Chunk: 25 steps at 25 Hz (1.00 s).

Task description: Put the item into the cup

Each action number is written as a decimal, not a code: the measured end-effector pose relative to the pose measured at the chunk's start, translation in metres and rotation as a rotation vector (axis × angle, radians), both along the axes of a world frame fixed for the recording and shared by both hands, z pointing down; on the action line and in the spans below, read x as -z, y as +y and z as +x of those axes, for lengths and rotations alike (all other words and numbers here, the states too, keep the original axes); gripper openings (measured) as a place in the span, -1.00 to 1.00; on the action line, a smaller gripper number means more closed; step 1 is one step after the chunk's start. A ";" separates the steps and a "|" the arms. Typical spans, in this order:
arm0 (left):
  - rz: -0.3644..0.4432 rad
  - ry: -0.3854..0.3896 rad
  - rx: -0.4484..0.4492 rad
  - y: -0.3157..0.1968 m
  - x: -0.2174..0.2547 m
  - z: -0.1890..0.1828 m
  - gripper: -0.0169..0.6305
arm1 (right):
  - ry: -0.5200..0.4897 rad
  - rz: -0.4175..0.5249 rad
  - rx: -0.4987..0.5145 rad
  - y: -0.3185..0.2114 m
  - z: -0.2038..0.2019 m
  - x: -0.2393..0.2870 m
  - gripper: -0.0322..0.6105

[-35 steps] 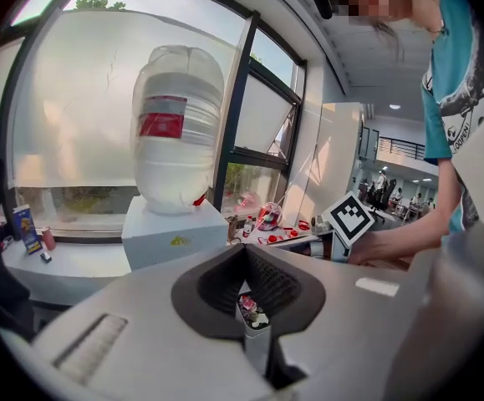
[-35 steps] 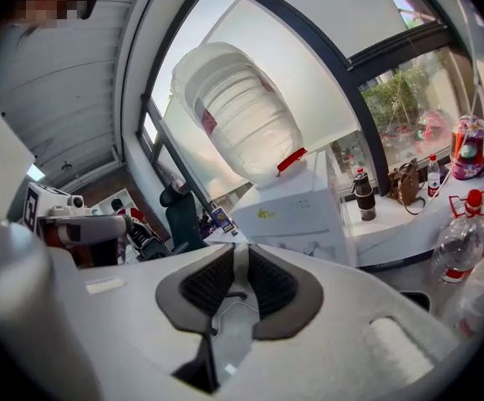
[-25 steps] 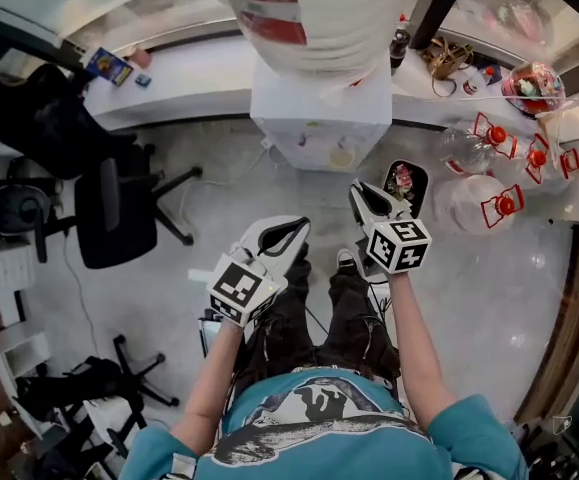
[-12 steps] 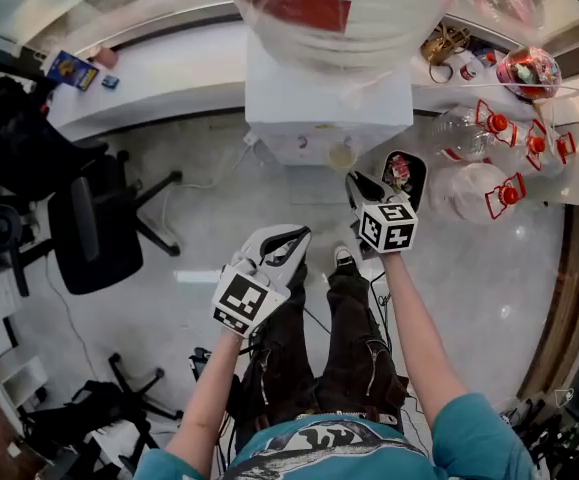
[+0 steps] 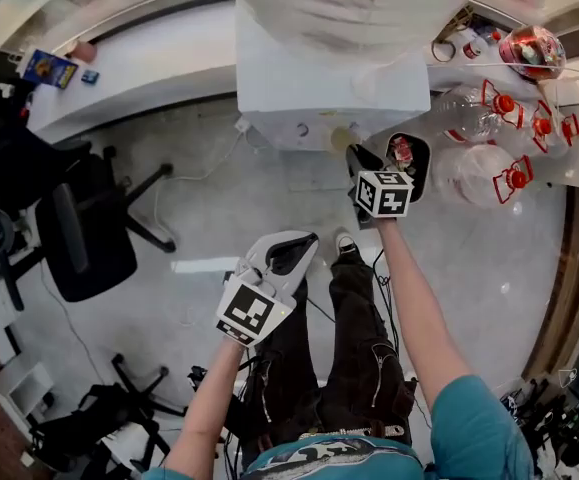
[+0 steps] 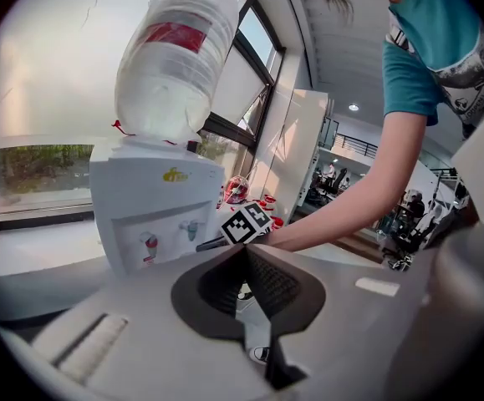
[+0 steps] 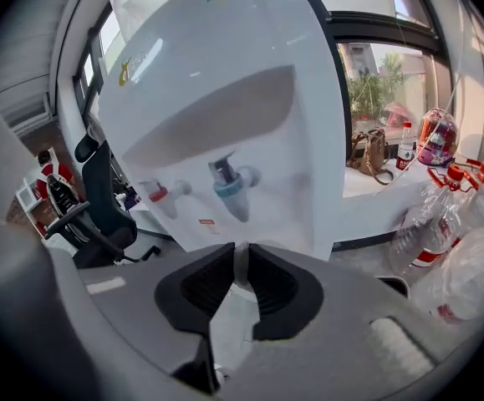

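Note:
A white water dispenser [image 5: 319, 88] with a big bottle on top stands ahead of me. My right gripper [image 5: 355, 154] reaches to its front and is shut on a pale, thin cup [image 5: 341, 140] just below the taps. In the right gripper view the cup's wall [image 7: 239, 276] shows as a whitish strip pinched between the pads, with the blue tap [image 7: 229, 182] straight above and the red tap [image 7: 165, 192] to its left. My left gripper [image 5: 287, 252] hangs lower and nearer to me, shut and empty [image 6: 246, 251]. From there I see the right gripper's marker cube [image 6: 246, 222] at the dispenser.
A black bin [image 5: 409, 163] with rubbish stands right of the dispenser, next to several empty water bottles [image 5: 489, 173] with red caps. A black office chair [image 5: 79, 233] is at the left. A white counter [image 5: 139, 73] runs behind. My legs and shoes [image 5: 345, 243] are below.
My right gripper has moved forward with the cup, up to the dispenser's taps. The left gripper has stayed low. I have stepped closer to the dispenser.

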<state>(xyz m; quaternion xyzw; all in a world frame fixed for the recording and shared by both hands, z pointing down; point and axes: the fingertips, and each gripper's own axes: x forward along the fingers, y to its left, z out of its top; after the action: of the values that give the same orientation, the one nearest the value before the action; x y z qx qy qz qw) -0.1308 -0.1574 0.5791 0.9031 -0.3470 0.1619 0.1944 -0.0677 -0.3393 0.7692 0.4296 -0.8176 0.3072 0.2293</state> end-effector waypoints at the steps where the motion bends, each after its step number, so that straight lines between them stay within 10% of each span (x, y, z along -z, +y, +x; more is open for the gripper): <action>1: -0.004 0.006 -0.001 0.002 -0.001 0.002 -0.91 | 0.010 -0.003 0.002 -0.002 0.001 -0.005 -0.74; 25: -0.047 0.068 0.095 -0.018 -0.030 -0.013 -0.91 | 0.059 -0.102 0.073 -0.019 -0.013 -0.053 -0.45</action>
<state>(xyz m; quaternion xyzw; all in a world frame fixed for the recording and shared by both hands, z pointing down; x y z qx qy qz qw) -0.1441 -0.1757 0.6090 0.8857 -0.3788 0.1296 0.2350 -0.0808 -0.3581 0.8219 0.3963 -0.8087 0.3273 0.2861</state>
